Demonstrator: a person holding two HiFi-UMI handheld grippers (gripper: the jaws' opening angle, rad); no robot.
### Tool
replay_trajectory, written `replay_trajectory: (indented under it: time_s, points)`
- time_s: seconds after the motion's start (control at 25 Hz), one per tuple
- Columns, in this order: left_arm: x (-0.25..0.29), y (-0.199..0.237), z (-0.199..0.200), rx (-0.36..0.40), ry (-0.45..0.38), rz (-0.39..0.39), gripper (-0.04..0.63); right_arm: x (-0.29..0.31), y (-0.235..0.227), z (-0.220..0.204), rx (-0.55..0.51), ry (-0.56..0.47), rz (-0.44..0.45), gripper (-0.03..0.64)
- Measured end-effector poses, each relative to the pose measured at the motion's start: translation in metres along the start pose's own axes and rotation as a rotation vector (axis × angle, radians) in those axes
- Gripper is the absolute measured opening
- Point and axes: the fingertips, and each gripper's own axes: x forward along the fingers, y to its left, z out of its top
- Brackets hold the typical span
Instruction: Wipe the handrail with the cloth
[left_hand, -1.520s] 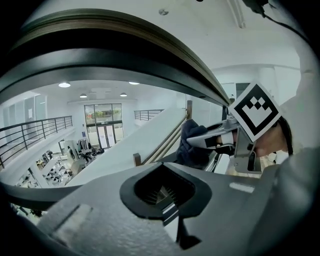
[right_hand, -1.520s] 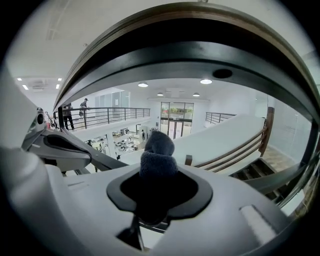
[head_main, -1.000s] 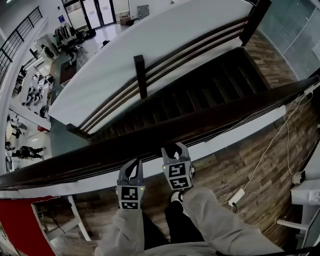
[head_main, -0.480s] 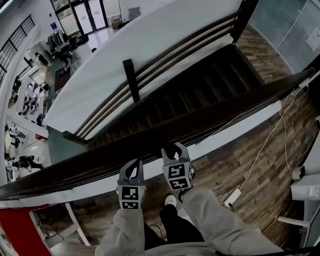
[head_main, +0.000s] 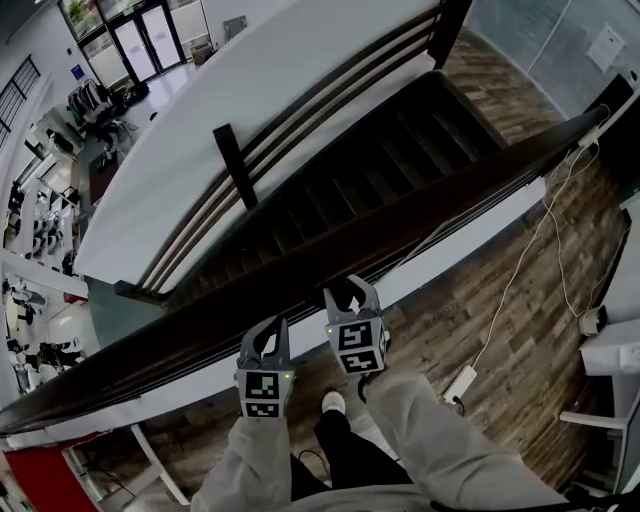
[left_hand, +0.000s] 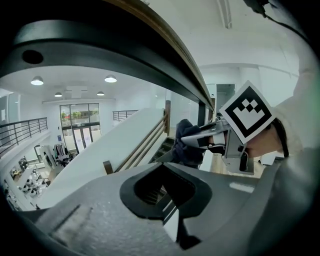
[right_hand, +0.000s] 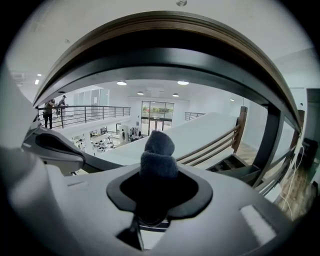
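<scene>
A dark wooden handrail (head_main: 470, 190) runs diagonally from lower left to upper right in the head view. My right gripper (head_main: 350, 292) is shut on a dark blue cloth (head_main: 345, 298), which sits against the rail's near side. The right gripper view shows the cloth (right_hand: 159, 157) sticking up out of the jaws, just under the handrail (right_hand: 165, 45). My left gripper (head_main: 265, 327) stays beside it, left of the cloth and just below the rail, shut with nothing in it. In the left gripper view the rail (left_hand: 125, 50) arches overhead and the cloth (left_hand: 187, 145) shows ahead.
Beyond the rail a dark staircase (head_main: 380, 170) drops away, with a second railing and post (head_main: 230, 165) on its far side. A white cable and power strip (head_main: 460, 385) lie on the wood floor at right. The person's shoe (head_main: 333, 402) is below the grippers.
The staircase and far post have slid leftward in the head view, while both grippers keep their place against the rail. The cloth stays in the right gripper.
</scene>
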Motion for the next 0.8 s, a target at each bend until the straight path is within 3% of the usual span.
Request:
replay_trajectory:
  time_s: [0.8]
  points:
    - [0.042, -0.057, 0.018, -0.006, 0.009, -0.083, 0.0, 0.0, -0.111, -0.01, -0.042, 0.025, -0.112, 0.109]
